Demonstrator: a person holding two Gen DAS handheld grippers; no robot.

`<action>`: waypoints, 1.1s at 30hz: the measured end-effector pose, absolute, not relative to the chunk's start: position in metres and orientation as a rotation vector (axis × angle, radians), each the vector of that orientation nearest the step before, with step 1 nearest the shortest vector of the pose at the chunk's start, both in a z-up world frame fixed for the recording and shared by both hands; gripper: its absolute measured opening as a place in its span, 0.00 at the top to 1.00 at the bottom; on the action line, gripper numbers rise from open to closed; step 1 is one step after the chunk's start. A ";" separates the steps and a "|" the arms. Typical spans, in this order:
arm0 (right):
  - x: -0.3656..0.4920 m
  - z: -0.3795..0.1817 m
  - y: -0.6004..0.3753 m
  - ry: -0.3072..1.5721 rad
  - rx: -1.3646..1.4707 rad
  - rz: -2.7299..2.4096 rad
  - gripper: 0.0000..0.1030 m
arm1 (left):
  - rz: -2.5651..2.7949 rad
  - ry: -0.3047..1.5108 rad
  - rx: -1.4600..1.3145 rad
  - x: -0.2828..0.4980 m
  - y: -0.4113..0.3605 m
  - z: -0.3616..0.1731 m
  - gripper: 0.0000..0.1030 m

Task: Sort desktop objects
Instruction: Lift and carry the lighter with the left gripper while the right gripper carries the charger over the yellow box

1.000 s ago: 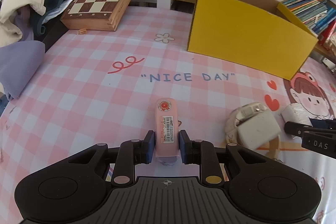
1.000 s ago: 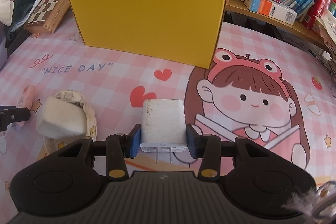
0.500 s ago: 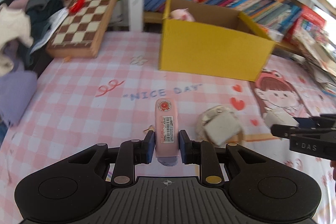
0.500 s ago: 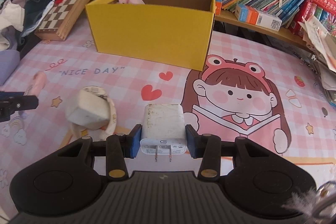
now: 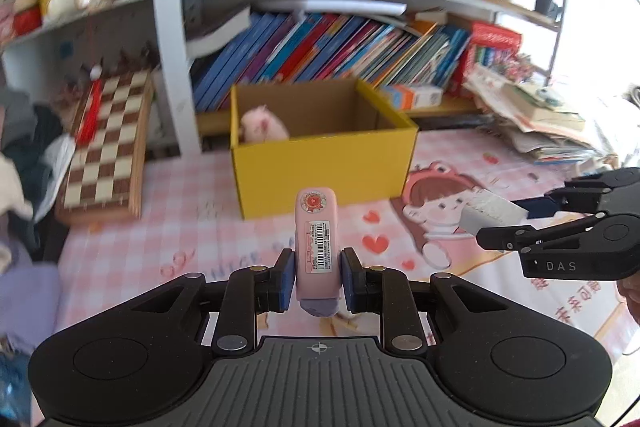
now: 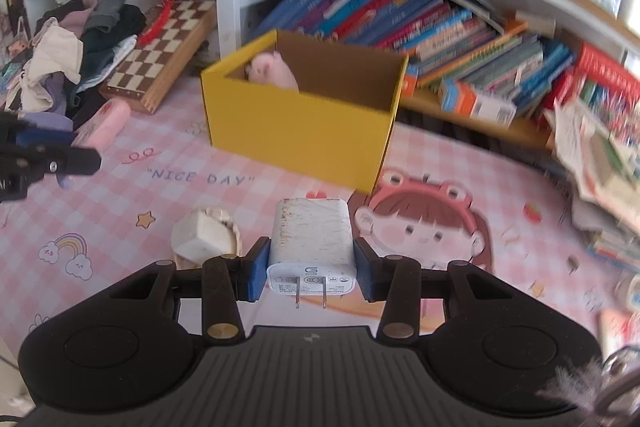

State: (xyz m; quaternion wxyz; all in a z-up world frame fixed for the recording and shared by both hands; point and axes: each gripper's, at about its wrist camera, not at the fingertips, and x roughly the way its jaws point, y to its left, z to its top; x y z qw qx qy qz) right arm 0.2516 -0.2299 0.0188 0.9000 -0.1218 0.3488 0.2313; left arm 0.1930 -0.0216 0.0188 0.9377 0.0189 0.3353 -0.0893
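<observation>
Yellow box [image 5: 320, 167], pink-checked mat [image 6: 120, 227]

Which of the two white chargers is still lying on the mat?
The smaller, cube-shaped charger, lying on the pink mat atop a coiled cable. The flat white charger, prongs facing the camera, is clamped off the mat in the right gripper.

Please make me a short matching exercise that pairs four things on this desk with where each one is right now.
Things:
1. pink case
2. white charger
3. pink plush toy
4. chessboard

Places:
A. inside the yellow box
B. clamped in the right gripper
C. lying beside the pile of clothes
D. clamped in the left gripper

Pairs: 1-D, 2-B, 3-A, 4-C
</observation>
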 end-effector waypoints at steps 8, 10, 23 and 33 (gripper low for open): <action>0.264 0.057 -0.236 0.675 -0.267 0.495 0.60 | -0.213 0.634 0.087 0.204 -0.017 0.054 0.78; 0.270 0.066 -0.236 0.661 -0.277 0.501 0.60 | -0.214 0.623 0.097 0.209 -0.016 0.062 0.78; 0.323 0.090 -0.227 0.629 -0.323 0.571 0.60 | -0.210 0.620 0.157 0.256 -0.026 0.078 0.78; 0.385 0.087 -0.217 0.633 -0.338 0.618 0.60 | -0.140 0.639 0.140 0.309 -0.031 0.077 0.78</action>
